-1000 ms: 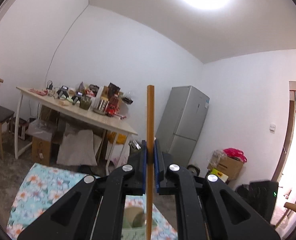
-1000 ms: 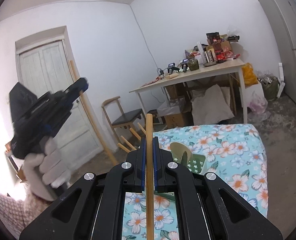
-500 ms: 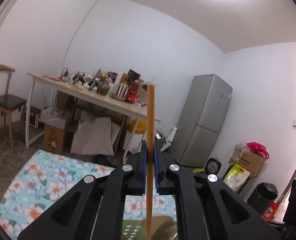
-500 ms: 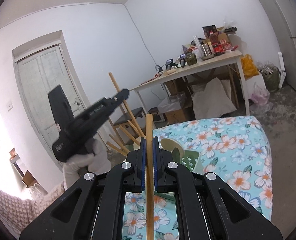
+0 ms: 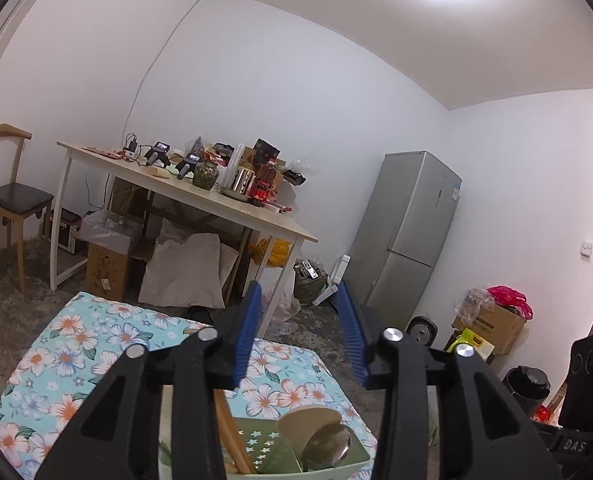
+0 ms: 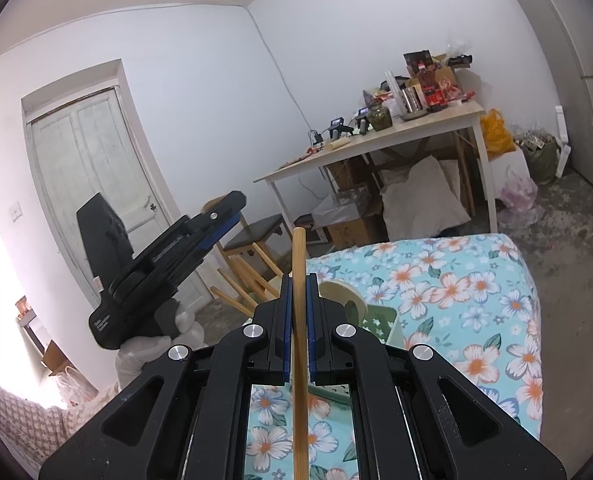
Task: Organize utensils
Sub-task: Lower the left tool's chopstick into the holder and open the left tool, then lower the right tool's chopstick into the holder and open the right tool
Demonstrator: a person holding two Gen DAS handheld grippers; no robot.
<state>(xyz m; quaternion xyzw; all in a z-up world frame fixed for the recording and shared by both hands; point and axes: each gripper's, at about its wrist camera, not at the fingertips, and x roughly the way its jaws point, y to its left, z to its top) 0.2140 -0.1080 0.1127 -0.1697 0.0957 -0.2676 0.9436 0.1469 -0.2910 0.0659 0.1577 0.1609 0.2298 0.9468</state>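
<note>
Both grippers are matte black plastic, built of broad angular linkage arms with triangular cut-outs and round silver screw heads at the pivots. The left gripper (image 5: 298, 334) and right gripper (image 6: 298, 330) each carry ribbed blue pads (image 5: 247, 332) along the inner faces of their fingers. Seen from the right wrist, the left unit's body bears small white lettering, too small to read. The hand (image 6: 158, 350) under it wears what looks like a white glove, and a patterned pinkish sleeve (image 6: 20, 412) follows.

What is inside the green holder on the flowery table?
The green holder shows wooden chopsticks, a spoon and a beige scoop. The left claw, open with nothing between, covers the holder's other side.
</note>
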